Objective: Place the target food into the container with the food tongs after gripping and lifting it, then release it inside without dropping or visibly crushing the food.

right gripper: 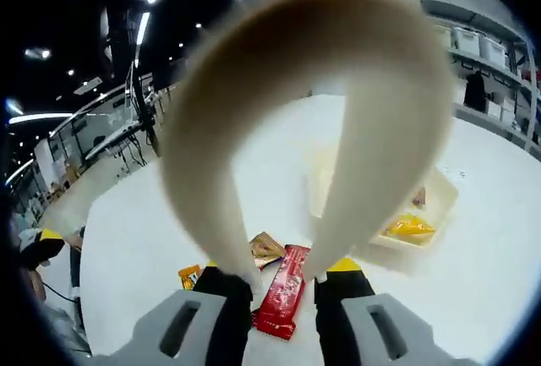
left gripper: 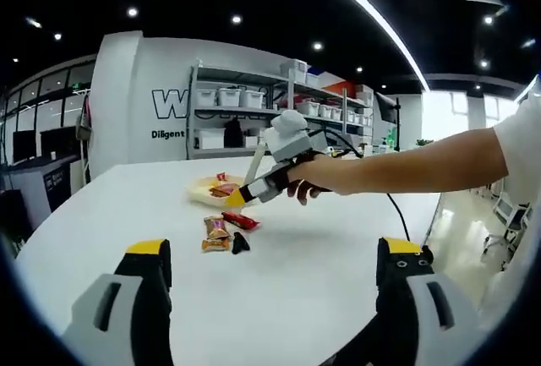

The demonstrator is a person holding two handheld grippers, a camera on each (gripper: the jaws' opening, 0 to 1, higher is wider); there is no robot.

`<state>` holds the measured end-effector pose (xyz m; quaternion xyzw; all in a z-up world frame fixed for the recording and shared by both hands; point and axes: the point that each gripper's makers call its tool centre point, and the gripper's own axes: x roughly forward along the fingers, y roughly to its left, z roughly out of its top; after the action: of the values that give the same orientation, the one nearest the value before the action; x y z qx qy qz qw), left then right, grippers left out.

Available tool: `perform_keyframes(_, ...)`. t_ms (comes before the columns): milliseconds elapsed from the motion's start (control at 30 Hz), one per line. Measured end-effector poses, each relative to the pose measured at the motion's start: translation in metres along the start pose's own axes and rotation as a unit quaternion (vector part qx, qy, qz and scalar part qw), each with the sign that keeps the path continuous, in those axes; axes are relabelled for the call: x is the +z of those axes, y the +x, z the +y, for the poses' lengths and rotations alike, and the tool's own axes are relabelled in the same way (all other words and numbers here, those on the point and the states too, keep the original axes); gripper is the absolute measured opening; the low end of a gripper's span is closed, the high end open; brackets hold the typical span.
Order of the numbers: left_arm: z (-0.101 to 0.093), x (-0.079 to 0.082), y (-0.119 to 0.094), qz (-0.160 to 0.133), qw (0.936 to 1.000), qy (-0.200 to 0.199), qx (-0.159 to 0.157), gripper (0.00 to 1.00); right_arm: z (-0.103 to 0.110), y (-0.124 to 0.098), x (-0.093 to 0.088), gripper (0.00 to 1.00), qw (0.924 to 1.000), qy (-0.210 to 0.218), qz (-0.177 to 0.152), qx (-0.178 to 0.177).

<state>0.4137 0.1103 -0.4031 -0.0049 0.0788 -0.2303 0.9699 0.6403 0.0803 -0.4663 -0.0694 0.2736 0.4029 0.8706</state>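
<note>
Two jaws of the right gripper (right gripper: 283, 277) pinch the tongs (right gripper: 292, 112), their tips either side of the red bar (right gripper: 283, 292) at lower centre on the tabletop (right gripper: 135, 239). Squeezing hard could crush it; loosely, it may slip before the container (right gripper: 444, 193). Left gripper (left gripper: 275, 256) jaws spread, idle.

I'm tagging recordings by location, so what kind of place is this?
Probably an office or lab workspace, not a kitchen: metal shelving stacked with storage bins, a wall with large lettering, black ceiling with strip lights, and a big white table.
</note>
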Motion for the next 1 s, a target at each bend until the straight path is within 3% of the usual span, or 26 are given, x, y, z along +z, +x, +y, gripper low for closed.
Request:
perform_keyframes(133, 0.002, -0.001, -0.001, 0.001, 1.0, -0.002, 0.002, 0.99, -0.004, 0.004, -0.005, 0.23, 0.9997, 0.022, 0.002, -0.012)
perform_keyframes(500, 0.008, -0.002, -0.003, -0.003, 0.9999, -0.009, 0.007, 0.99, -0.005, 0.009, -0.013, 0.25, 0.9995, 0.003, 0.011, -0.031)
perform_keyframes(767, 0.011, -0.001, -0.005, -0.005, 0.9999, -0.01, 0.011, 0.99, -0.008, 0.013, -0.018, 0.26, 0.9987, 0.032, 0.02, -0.034)
perform_keyframes(1000, 0.012, -0.002, -0.005, -0.002, 0.9999, -0.009, 0.013, 0.99, -0.008, 0.016, -0.019, 0.24, 0.999, 0.019, 0.02, -0.035)
